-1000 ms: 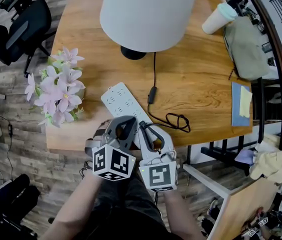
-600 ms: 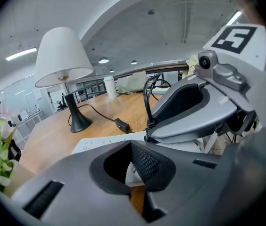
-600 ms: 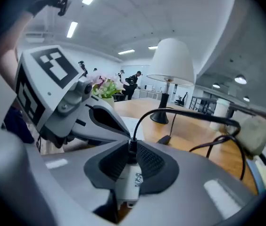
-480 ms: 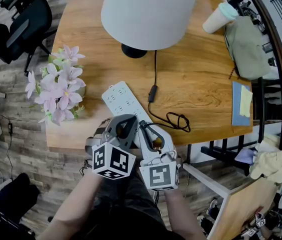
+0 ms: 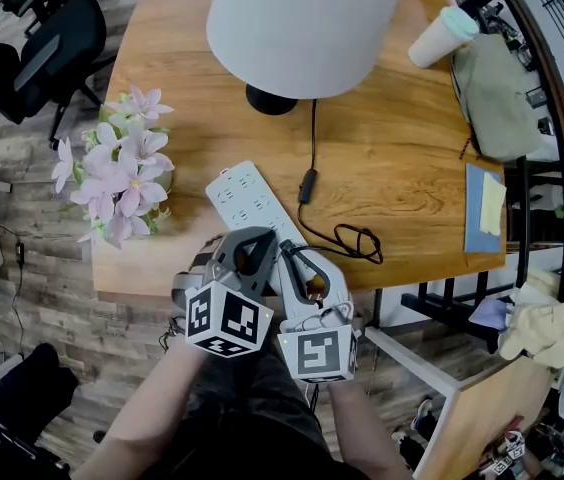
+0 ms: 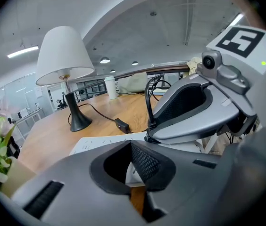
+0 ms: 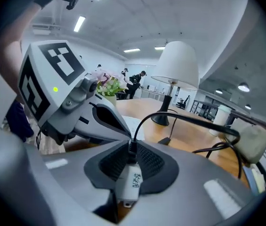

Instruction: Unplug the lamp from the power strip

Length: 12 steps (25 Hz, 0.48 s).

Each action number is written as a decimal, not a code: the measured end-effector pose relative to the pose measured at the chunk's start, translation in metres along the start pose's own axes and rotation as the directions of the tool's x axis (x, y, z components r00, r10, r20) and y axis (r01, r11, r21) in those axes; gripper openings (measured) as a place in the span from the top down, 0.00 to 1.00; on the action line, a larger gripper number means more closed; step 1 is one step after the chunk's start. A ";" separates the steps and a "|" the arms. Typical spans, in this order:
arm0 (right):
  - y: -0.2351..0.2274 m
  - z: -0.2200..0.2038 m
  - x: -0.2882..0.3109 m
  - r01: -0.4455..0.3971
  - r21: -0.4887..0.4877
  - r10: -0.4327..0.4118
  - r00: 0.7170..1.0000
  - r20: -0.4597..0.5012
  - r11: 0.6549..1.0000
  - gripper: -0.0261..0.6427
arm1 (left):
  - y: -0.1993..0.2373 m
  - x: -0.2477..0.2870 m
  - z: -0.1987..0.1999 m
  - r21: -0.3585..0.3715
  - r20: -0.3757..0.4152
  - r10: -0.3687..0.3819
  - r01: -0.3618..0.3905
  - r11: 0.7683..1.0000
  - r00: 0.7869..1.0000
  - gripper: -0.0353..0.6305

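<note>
R hand-held gripper (image 5: 300,266) is clamped on the lamp's white plug (image 7: 129,182), with the black cord (image 5: 337,236) running out the far end. Can't tell if the plug is seated in a socket. L hand-held gripper (image 5: 240,251) sits just beside it w/ jaws narrow. The near end of the white power strip (image 5: 247,200) shows thru the gap; grip unclear. Strip lies on the wood surface (image 5: 412,158) betw. the pink flowers (image 5: 117,173) and the cord. Lamp (image 5: 302,28) stands well back.
</note>
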State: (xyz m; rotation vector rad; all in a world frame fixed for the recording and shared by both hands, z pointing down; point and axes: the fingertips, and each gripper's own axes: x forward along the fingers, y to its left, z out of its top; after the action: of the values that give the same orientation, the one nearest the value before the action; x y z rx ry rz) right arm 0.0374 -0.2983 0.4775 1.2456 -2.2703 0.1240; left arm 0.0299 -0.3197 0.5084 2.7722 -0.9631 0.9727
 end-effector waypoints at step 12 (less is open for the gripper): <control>-0.023 0.030 -0.008 -0.010 0.161 -0.004 0.996 0.087 0.987 0.86 | 0.000 0.001 -0.002 -0.011 -0.016 -0.006 0.006 1.000 1.000 0.95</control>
State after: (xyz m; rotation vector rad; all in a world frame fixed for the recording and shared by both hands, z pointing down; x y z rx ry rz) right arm 0.0469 -0.3152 0.4442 1.3536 -2.3759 0.2640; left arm 0.0296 -0.3196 0.5101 2.7531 -0.9541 0.9840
